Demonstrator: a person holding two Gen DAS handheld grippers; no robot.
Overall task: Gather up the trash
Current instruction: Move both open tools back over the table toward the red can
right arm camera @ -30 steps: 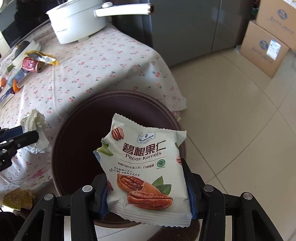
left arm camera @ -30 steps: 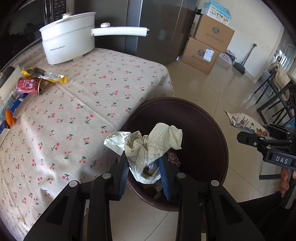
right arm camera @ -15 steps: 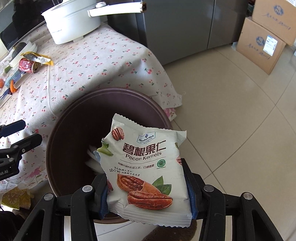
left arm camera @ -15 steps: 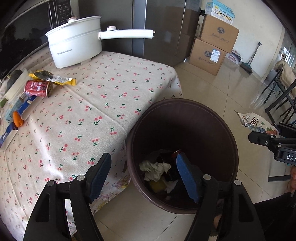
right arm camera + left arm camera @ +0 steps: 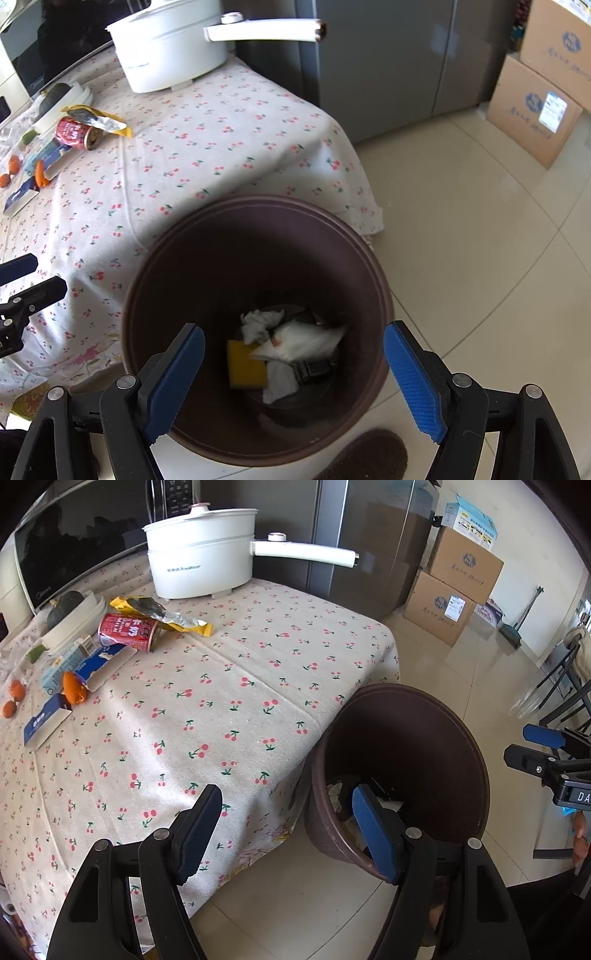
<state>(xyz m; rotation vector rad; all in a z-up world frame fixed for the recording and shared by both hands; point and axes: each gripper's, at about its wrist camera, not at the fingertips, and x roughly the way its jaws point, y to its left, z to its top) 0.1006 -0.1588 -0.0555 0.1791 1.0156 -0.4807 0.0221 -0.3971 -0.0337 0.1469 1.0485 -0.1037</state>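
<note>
The tabletop [image 5: 229, 686] wears a cream cloth scattered with small red cherries on green stems. The bin [image 5: 258, 236] is dark brown, holding a yellow sponge [image 5: 245, 363] and white crumpled paper [image 5: 260, 323]. The pot [image 5: 201, 559] is white; the can [image 5: 127, 631] red with white lettering; the wrapper [image 5: 162, 618] beside it yellow and silver. Both claws, left [image 5: 286, 829] and right [image 5: 293, 380], are black with blue pads. The floor [image 5: 480, 240] is pale beige tile, the boxes [image 5: 458, 587] tan cardboard.
</note>
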